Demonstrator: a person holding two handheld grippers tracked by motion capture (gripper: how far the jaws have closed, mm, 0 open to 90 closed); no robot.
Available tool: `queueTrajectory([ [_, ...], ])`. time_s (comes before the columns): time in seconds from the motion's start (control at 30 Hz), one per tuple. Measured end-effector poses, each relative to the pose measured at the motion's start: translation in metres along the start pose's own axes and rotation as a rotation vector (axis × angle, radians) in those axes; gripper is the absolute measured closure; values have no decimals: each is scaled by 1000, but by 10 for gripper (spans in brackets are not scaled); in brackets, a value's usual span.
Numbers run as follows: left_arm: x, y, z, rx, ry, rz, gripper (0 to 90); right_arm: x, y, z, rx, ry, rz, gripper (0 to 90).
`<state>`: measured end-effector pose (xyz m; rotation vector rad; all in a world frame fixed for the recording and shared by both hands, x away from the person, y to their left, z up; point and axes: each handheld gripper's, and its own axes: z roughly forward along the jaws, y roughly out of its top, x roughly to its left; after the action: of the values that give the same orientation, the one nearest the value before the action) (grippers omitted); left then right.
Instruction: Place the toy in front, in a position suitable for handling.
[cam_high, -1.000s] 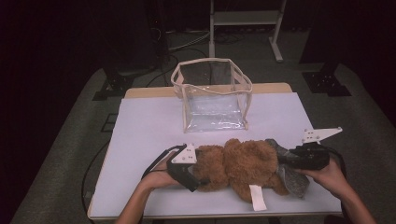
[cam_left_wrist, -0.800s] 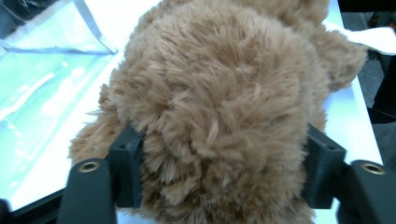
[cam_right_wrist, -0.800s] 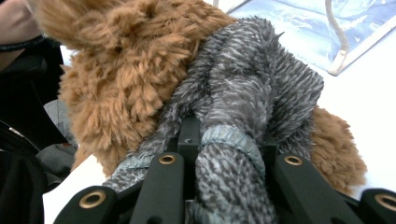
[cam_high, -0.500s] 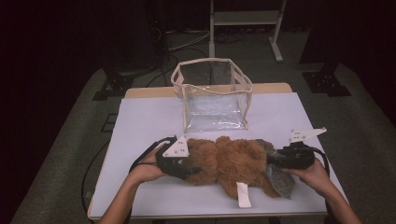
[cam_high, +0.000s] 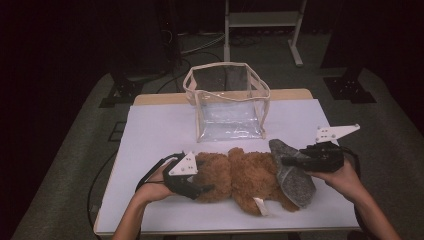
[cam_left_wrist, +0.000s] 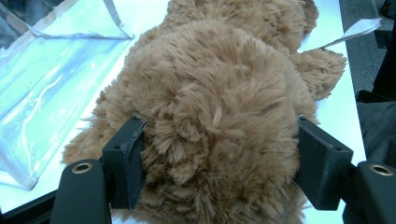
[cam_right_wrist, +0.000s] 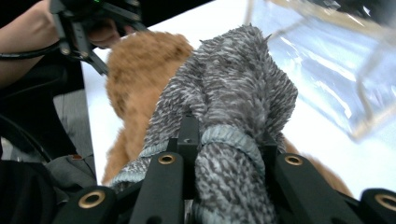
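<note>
White table (cam_high: 150, 130), plush bear (cam_high: 245, 177) between 2 tools

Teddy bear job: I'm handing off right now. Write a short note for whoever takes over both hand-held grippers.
Left hand-held gripper: clamped on one end of the brown teddy bear; its jaws have just been opening a little, pads pressing into the fur.
Right hand-held gripper: shut on the grey knit cloth at the bear's other end.
Bear lies on its side across the white table, in front of the clear bag, which stands open and holds nothing.
Done: both ends gripped.
Left, probably: lift the bear and lower it into the bag.
</note>
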<state>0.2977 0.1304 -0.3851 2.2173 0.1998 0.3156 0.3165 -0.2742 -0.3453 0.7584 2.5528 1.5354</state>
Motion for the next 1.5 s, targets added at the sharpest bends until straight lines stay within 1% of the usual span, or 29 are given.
queueTrajectory([
  [0.07, -1, 0, 0, -14, 0, -5, 283, 8, 15, 11, 25, 19, -45, 718],
  [0.1, -2, 0, 1, -16, -3, -5, 283, 12, 22, 18, 39, 37, -59, 717],
  [0.2, -3, 1, 1, -14, -5, 0, 282, 21, 38, 46, 91, 71, -117, 715],
  [0.27, -4, 1, 0, -16, -8, 0, 282, 26, 44, 65, 127, 85, -138, 715],
  [0.3, -5, 1, 0, -15, -4, 2, 282, 29, 45, 73, 148, 81, -152, 715],
  [0.33, -5, 0, 0, -11, -1, 7, 279, 31, 45, 80, 163, 81, -166, 711],
  [0.4, -5, -2, -1, -10, -3, 7, 267, 31, 41, 86, 186, 67, -175, 712],
  [0.47, -4, -4, -3, -15, -10, -9, 246, 29, 35, 82, 176, 70, -161, 713],
  [0.5, -3, -5, -4, -15, -9, -12, 230, 28, 32, 79, 176, 67, -152, 713],
  [0.57, -2, -7, -5, -19, -4, -28, 207, 26, 24, 70, 172, 56, -149, 711],
  [0.6, -2, -8, -5, -23, -4, -30, 207, 25, 20, 66, 166, 54, -141, 710],
  [0.67, -2, -7, -3, -22, -10, -31, 224, 23, 15, 58, 155, 50, -130, 708],
  [0.7, -3, -7, -2, -19, -19, -29, 245, 23, 13, 56, 156, 41, -129, 706],
  [0.77, -4, -6, 0, -10, -22, -19, 260, 23, 14, 53, 163, 30, -131, 690],
  [0.83, -4, -5, 2, -10, -18, -18, 260, 24, 15, 54, 176, 32, -131, 669],
  [0.9, -5, -5, 3, -11, -15, -17, 258, 26, 17, 56, 191, 19, -148, 659],
  [1.0, -5, -4, 4, -13, -10, -18, 258, 27, 20, 58, 196, -3, -158, 642],
  [1.07, -5, -3, 5, -8, -10, -6, 259, 28, 20, 58, 197, -11, -167, 639],
  [1.13, -6, -1, 5, -4, -11, -3, 260, 29, 20, 57, 195, -25, -177, 618],
  [1.23, -6, 0, 6, -2, -11, 13, 262, 30, 22, 56, 186, -29, -168, 640],
  [1.27, -6, 0, 6, -4, -11, 12, 263, 31, 24, 56, 179, -32, -153, 660],
  [1.3, -6, 0, 6, -5, -11, 11, 263, 32, 27, 57, 171, -19, -144, 671],
  [1.33, -6, 0, 6, -5, -11, 12, 263, 34, 30, 59, 175, -11, -148, 678],
  [1.37, -6, 1, 7, -10, -9, 8, 263, 36, 34, 62, 178, -13, -159, 681],
  [1.43, -7, 2, 8, -12, -11, 11, 264, 42, 41, 72, 186, 9, -180, 686],
  [1.5, -8, 3, 9, -13, -8, 13, 263, 47, 49, 84, 196, 25, -217, 690],
])
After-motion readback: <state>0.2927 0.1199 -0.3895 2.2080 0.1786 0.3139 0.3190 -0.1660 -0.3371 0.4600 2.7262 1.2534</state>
